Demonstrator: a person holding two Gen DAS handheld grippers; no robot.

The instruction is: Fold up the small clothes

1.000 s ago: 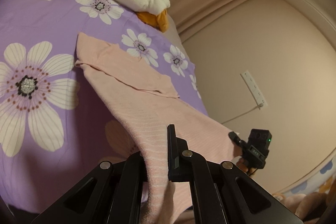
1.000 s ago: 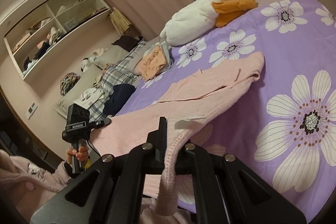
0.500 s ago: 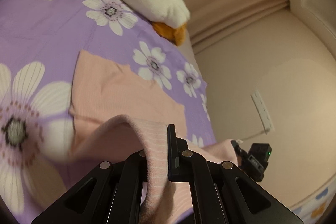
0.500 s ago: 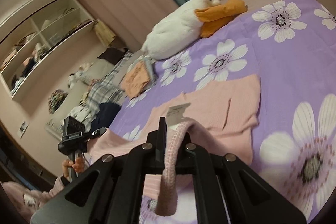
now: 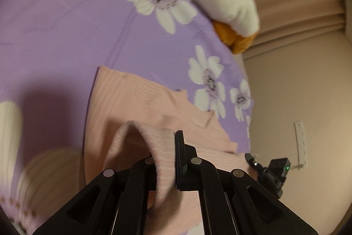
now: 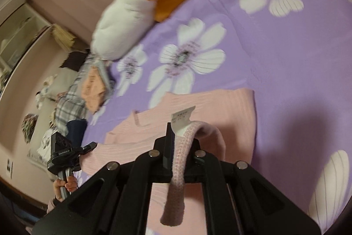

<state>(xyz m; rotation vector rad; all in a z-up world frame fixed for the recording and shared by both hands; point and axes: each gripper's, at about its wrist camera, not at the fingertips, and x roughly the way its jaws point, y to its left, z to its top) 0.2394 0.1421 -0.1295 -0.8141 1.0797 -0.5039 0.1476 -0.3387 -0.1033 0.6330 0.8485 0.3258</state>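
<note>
Both grippers are carrying the near hem of the pink top (image 5: pixel 140 102) forward over its own body, which is lying flat on the purple floral bed (image 5: pixel 66 25). The left gripper (image 5: pixel 169 160) is showing fingers clenched on a bunched fold of the knit hem, the cloth arching up just ahead of the tips. The right gripper (image 6: pixel 176 147) is likewise gripping the hem at the opposite corner, beside a white label (image 6: pixel 182 118), with a rolled edge hanging down between its fingers. Compared with a second ago, the garment is no longer stretched out toward the bed's edge: the lifted half is now doubling over the far half, and both grippers are sitting lower and further in over the bed, with the toy duck (image 6: pixel 132 14) looming larger. The judgement is that the crosswise fold is nearing completion and that the hem is not yet laid on the far edge. The likely next need is lowering both corners evenly and releasing. The risk is a skewed or bunched fold if one corner lands first.
</note>
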